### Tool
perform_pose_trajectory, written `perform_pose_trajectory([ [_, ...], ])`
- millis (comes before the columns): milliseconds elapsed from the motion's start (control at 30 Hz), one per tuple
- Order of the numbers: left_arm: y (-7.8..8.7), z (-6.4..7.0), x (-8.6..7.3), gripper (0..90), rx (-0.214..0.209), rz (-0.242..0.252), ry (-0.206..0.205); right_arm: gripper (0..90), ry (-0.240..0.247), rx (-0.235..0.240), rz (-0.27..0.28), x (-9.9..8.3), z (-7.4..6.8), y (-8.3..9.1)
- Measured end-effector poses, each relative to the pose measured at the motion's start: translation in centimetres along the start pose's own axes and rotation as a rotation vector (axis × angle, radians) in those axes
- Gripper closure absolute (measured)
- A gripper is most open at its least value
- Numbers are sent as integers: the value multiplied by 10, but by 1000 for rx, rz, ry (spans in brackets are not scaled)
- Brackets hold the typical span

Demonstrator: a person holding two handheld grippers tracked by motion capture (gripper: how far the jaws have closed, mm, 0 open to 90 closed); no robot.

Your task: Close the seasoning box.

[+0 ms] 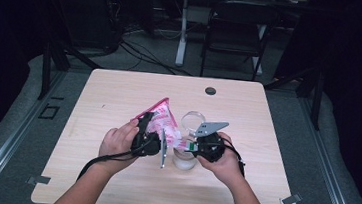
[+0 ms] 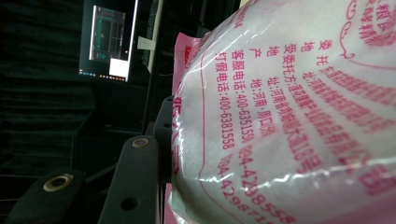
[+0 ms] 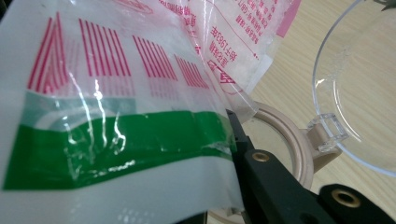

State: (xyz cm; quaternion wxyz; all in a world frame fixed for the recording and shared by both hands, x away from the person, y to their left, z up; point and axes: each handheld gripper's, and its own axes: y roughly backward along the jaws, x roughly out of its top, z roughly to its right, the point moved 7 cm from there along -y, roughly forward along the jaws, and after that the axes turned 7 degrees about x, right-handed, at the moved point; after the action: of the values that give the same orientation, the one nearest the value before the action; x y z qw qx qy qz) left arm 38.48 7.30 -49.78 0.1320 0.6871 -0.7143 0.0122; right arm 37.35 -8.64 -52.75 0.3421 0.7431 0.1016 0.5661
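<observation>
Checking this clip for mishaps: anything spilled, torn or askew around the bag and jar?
No spill shows on the table. The pink bag is tilted over the open jar, held between left gripper and right gripper; its hinged lid stands open.

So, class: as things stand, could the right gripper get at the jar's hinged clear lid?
Probably not yet. The right gripper is shut on the plastic bag, whose corner hangs over the jar's mouth. The lid stands open just beside it, unobstructed, so releasing the bag should free it.
</observation>
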Motion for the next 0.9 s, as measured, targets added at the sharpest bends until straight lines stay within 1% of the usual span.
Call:
perform_pose_trajectory([
  [900,1,-2,0,627,5,3,-5,900,1,4,2,0,-1,-2],
])
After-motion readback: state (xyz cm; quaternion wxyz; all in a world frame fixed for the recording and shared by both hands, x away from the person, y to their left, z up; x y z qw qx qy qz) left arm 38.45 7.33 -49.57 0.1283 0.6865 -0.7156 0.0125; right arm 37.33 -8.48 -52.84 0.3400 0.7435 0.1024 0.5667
